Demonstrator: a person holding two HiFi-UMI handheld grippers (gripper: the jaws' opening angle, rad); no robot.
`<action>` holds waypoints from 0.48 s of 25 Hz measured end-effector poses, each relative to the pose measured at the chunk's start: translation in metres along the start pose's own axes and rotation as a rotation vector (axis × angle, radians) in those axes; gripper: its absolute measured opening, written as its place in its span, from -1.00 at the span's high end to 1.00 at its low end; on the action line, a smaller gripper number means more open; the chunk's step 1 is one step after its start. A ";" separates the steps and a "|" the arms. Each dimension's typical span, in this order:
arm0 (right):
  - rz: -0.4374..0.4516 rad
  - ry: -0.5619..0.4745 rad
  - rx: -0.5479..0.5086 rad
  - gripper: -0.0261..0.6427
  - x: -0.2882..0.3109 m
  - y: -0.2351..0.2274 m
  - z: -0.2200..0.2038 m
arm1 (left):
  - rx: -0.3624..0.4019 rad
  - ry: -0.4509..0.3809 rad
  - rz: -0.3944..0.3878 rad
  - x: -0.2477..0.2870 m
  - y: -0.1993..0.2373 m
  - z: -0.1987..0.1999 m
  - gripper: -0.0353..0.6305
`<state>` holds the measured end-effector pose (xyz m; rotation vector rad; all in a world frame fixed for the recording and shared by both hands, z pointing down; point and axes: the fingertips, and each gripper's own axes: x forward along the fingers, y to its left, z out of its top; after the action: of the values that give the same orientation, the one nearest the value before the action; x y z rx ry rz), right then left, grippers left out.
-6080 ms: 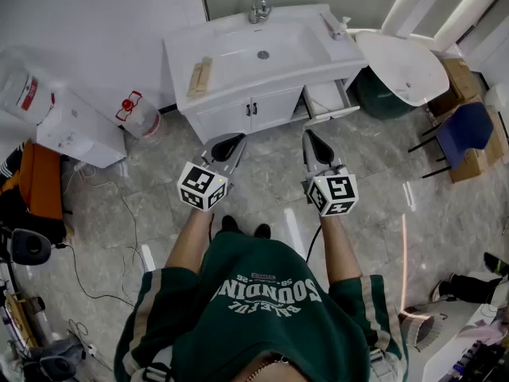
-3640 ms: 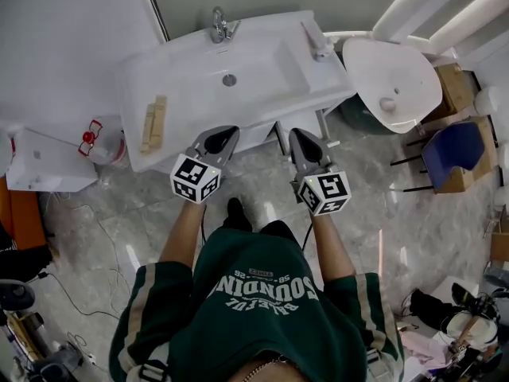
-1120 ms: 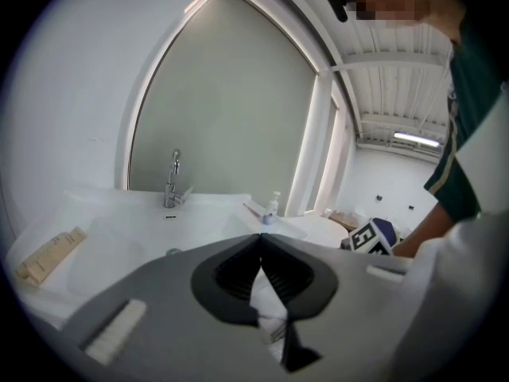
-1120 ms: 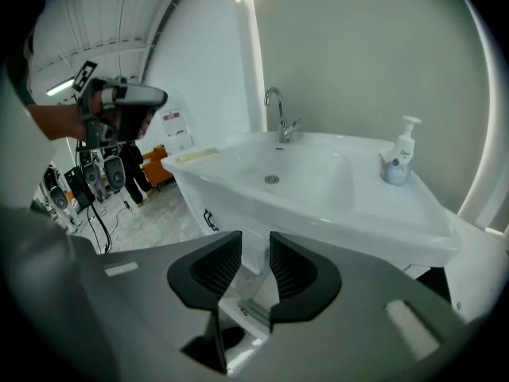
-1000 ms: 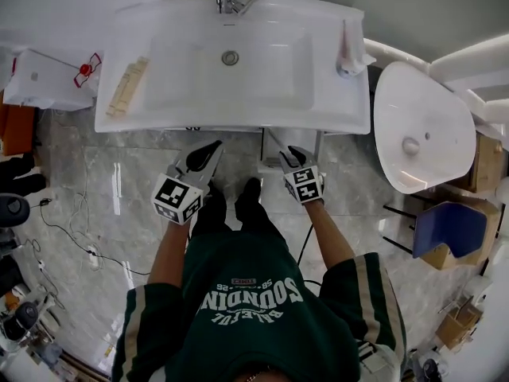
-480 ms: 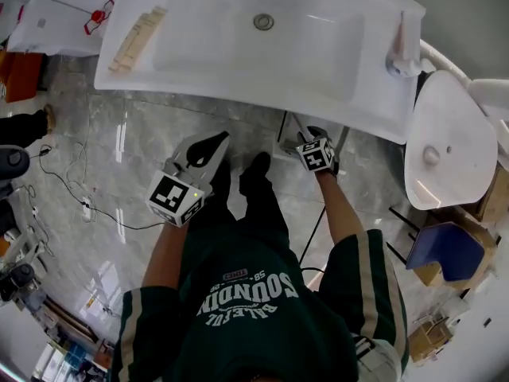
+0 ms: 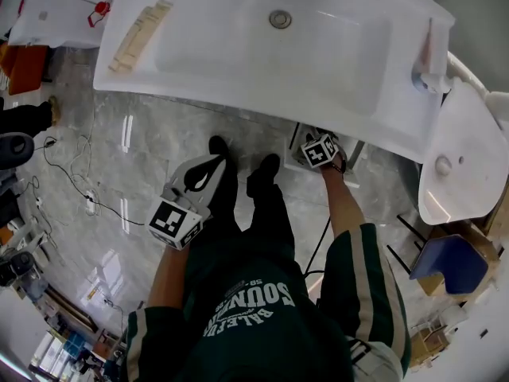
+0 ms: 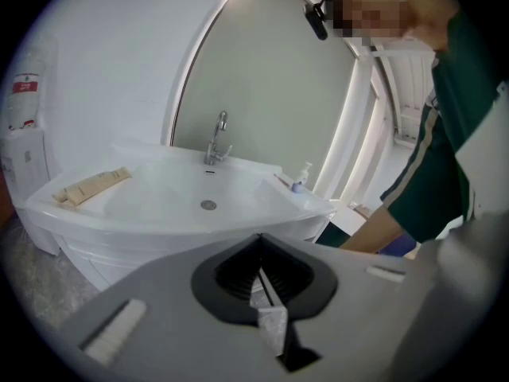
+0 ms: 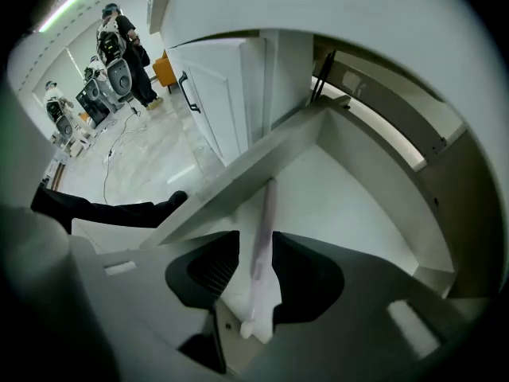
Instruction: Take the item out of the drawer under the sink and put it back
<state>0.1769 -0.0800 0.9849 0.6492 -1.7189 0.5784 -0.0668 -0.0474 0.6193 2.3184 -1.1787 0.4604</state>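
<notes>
Reaching into the open drawer (image 9: 358, 205) under the sink (image 7: 199, 86), the right gripper (image 9: 254, 249) straddles the slim item (image 9: 266, 205), jaws apart, not gripping; it lies in the drawer, either unlifted or already returned. Left gripper (image 8: 261, 277) closed, empty

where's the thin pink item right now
In the right gripper view, the thin pink item lies in the open drawer under the sink, between the right gripper's parted jaws.
</notes>
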 end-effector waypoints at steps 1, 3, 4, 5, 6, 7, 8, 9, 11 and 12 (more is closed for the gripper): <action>-0.003 0.005 0.012 0.61 0.003 -0.002 0.000 | -0.006 0.002 0.007 -0.001 0.002 -0.002 0.74; -0.013 0.010 0.035 0.61 0.007 -0.005 -0.001 | -0.013 0.002 0.018 -0.003 0.006 -0.004 0.74; -0.018 0.012 0.045 0.61 0.008 -0.007 -0.002 | -0.015 0.003 0.021 -0.004 0.008 -0.005 0.74; -0.025 0.012 0.054 0.61 0.009 -0.008 -0.003 | -0.018 0.005 0.023 -0.005 0.010 -0.006 0.74; -0.035 0.012 0.060 0.61 0.010 -0.008 -0.004 | -0.020 0.006 0.026 -0.006 0.012 -0.007 0.74; -0.050 0.012 0.063 0.61 0.011 -0.010 -0.004 | -0.021 0.007 0.028 -0.006 0.014 -0.007 0.74; -0.067 0.013 0.060 0.61 0.012 -0.011 -0.004 | -0.019 0.006 0.029 -0.006 0.016 -0.006 0.74; -0.086 0.017 0.053 0.61 0.012 -0.013 -0.003 | -0.017 0.005 0.029 -0.006 0.017 -0.005 0.74; -0.112 0.031 0.033 0.61 0.014 -0.013 -0.005 | -0.019 0.003 0.031 -0.007 0.019 -0.005 0.74; -0.118 0.040 0.026 0.61 0.014 -0.013 -0.006 | -0.020 0.003 0.033 -0.007 0.020 -0.006 0.74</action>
<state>0.1870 -0.0873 1.0005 0.7475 -1.6267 0.5282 -0.0873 -0.0499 0.6262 2.2832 -1.2164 0.4620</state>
